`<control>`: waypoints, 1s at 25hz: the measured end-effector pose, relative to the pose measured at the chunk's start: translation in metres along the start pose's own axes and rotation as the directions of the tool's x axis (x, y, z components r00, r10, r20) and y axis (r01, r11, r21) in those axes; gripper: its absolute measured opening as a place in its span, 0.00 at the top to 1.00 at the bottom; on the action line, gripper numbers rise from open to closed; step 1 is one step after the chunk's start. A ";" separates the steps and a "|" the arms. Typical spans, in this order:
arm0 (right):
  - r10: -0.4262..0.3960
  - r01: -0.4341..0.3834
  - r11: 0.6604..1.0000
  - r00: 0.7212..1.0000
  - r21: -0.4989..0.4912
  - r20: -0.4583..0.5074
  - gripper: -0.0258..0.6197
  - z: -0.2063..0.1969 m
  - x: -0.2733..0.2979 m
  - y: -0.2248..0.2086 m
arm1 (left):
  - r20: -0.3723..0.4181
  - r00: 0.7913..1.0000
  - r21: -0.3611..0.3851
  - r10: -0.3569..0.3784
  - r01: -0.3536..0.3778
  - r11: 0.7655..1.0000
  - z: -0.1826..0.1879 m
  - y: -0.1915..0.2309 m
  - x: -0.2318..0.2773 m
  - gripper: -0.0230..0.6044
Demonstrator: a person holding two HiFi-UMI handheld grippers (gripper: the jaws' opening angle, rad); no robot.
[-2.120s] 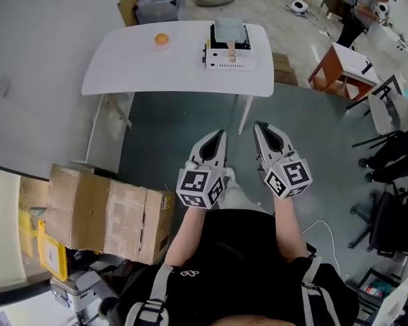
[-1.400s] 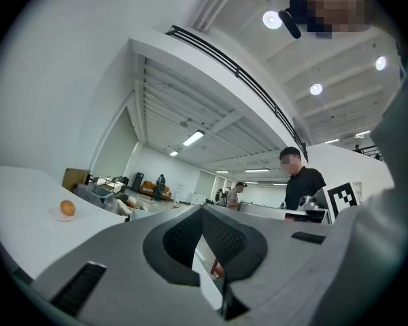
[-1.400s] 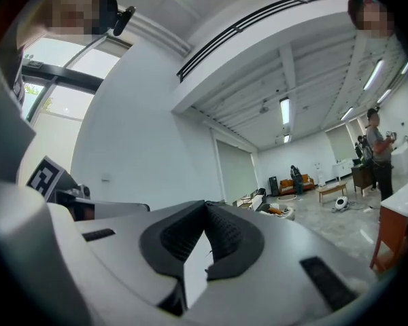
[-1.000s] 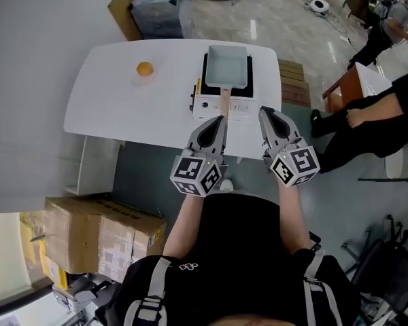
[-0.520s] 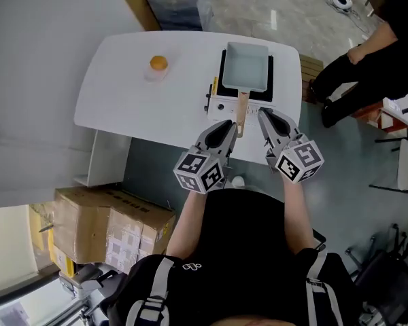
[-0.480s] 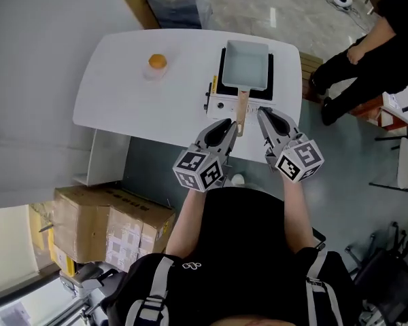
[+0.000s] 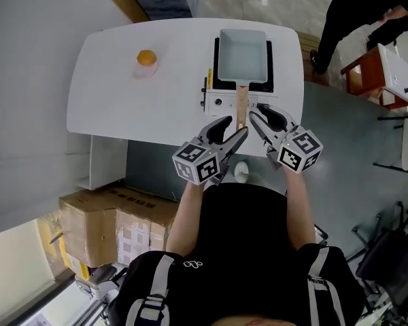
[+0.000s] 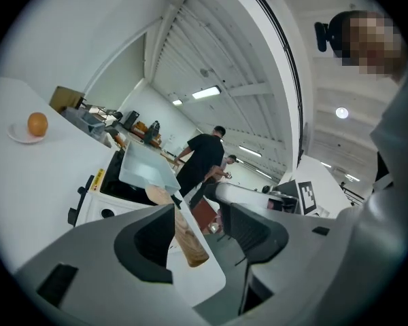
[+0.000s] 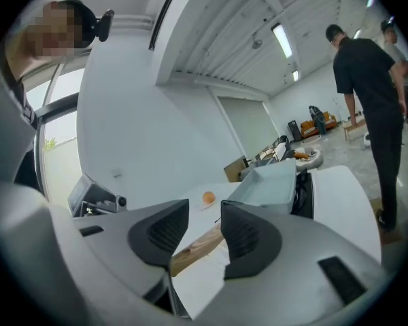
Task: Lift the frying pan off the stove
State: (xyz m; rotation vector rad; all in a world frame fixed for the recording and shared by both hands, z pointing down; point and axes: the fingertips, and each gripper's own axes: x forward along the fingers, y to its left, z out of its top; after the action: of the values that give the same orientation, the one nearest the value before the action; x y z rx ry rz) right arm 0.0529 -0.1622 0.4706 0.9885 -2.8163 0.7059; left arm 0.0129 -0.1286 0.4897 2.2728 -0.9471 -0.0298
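A pale blue rectangular frying pan [image 7: 242,55] sits on a white portable stove [image 7: 221,102] on the white table [image 7: 109,100]. Its wooden handle [image 7: 241,110] points toward me. My left gripper [image 7: 232,128] hovers just left of the handle's end, its jaws opening wide. In the left gripper view the handle [image 8: 189,239] shows in the gap of the left gripper [image 8: 200,233], untouched by the pads. My right gripper [image 7: 262,114] is just right of the handle, jaws also opening. In the right gripper view the handle [image 9: 194,246] lies between the right gripper's [image 9: 204,233] parted pads, ahead of the pan [image 9: 272,182].
An orange on a small plate [image 7: 145,58] sits at the table's left. Cardboard boxes [image 7: 115,223] stand on the floor at the left. A person in black [image 7: 357,5] stands beyond the table's far right corner, near a reddish side table [image 7: 374,73].
The table and stove have come closer as I stepped up. Both grippers moved forward to either side of the handle's end, and both went from shut to parted jaws.
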 end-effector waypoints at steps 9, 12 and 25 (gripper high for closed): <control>0.134 -0.113 0.972 0.987 0.205 -0.092 0.63 -0.043 0.021 -0.006 | -0.074 0.994 -0.099 -0.085 0.077 0.992 -0.025 0.019 0.009 0.56; 0.165 -0.137 0.957 0.982 0.254 -0.092 0.62 -0.050 0.027 -0.007 | -0.115 0.983 -0.094 -0.142 0.131 0.987 -0.032 0.020 0.009 0.56; 0.267 -0.217 0.887 0.961 0.407 -0.070 0.61 -0.064 0.051 -0.005 | -0.257 0.927 -0.085 -0.272 0.258 0.962 -0.057 0.006 0.031 0.62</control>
State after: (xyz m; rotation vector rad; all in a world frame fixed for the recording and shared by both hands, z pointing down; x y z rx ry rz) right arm 0.0107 -0.1667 0.5406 0.5999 -2.7696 1.3601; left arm 0.0467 -0.1187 0.5438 2.2717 -0.4900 0.1317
